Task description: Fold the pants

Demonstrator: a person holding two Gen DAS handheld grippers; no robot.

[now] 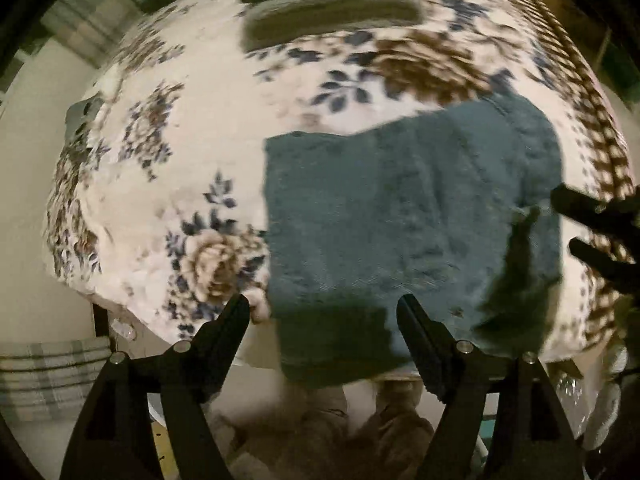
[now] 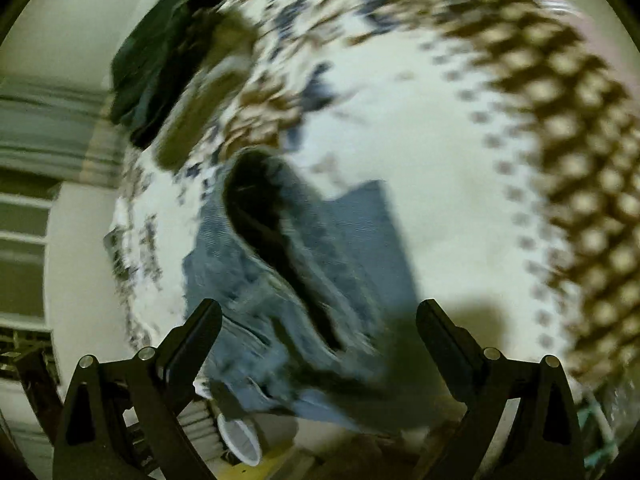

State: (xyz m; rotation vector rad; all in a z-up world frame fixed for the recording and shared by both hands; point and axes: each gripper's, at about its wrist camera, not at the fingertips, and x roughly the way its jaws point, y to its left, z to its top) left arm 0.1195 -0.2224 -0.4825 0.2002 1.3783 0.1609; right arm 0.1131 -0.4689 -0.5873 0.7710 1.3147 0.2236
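Blue denim pants [image 1: 400, 220] lie folded into a rough rectangle on a floral blanket [image 1: 168, 168], their near edge hanging over the front edge. My left gripper [image 1: 324, 304] is open and empty, just above that near edge. My right gripper [image 2: 320, 312] is open and empty over the pants [image 2: 320, 264], whose dark waist opening faces up. The right gripper's fingers [image 1: 592, 236] show at the right edge of the left wrist view. Both views are blurred.
A stack of dark and olive folded clothes [image 1: 328, 4] lies at the far end of the blanket; it also shows in the right wrist view [image 2: 168, 64]. A white cup [image 2: 240, 440] sits on the floor below. Brown cloth [image 1: 360, 432] lies underfoot.
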